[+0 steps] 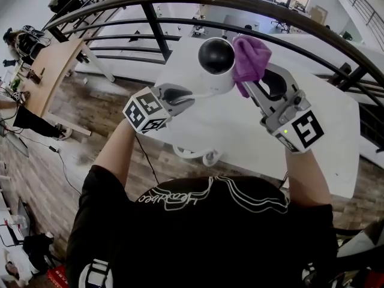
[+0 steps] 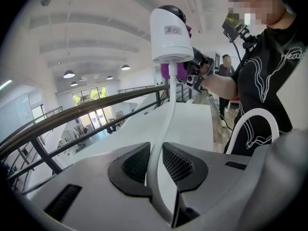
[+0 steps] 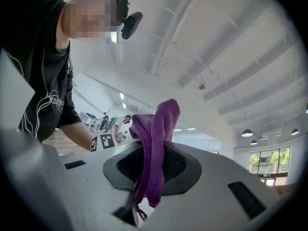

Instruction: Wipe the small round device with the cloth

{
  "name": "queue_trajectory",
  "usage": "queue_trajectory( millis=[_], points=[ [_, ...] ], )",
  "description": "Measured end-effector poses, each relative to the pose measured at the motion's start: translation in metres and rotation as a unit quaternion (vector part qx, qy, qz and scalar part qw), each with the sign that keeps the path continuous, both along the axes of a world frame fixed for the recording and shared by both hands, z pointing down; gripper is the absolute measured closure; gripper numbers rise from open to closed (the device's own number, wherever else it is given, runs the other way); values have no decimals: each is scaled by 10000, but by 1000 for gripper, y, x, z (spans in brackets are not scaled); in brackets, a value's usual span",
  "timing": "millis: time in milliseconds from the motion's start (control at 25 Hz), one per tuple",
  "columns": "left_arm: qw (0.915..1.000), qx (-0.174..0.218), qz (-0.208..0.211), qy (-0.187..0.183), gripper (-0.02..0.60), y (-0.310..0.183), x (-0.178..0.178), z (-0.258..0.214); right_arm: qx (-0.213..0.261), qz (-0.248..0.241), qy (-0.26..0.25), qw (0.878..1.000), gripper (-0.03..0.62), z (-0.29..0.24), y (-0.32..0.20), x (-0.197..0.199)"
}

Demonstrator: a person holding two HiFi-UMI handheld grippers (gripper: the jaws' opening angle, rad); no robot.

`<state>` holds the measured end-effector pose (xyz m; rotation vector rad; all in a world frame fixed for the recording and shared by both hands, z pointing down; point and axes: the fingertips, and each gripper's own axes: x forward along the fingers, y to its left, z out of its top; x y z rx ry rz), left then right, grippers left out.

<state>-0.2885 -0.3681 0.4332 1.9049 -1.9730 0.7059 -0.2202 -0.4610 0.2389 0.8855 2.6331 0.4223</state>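
The left gripper is closed narrow on the white cable just below the device. That holds the device up over the table with its dark dome upward, ready for wiping. The purple cloth is bunched against its right flank, probably touching, though the contact is hidden. The right gripper pinches that cloth and leaves a wad free beyond its jaws to rub with. Underneath is a white table, with a dark railing past it and a wood floor at the left.
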Motion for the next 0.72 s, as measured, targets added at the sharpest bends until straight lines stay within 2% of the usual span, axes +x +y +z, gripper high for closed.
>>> queue_trajectory(
  millis=[360, 720],
  points=[
    [9999, 75, -139, 21, 508, 1, 0, 1, 516, 74, -135, 9985, 526, 21, 12, 16],
    [9979, 363, -522, -143, 497, 4, -3, 0, 667, 54, 152, 9976, 526, 47, 22, 24]
  ],
)
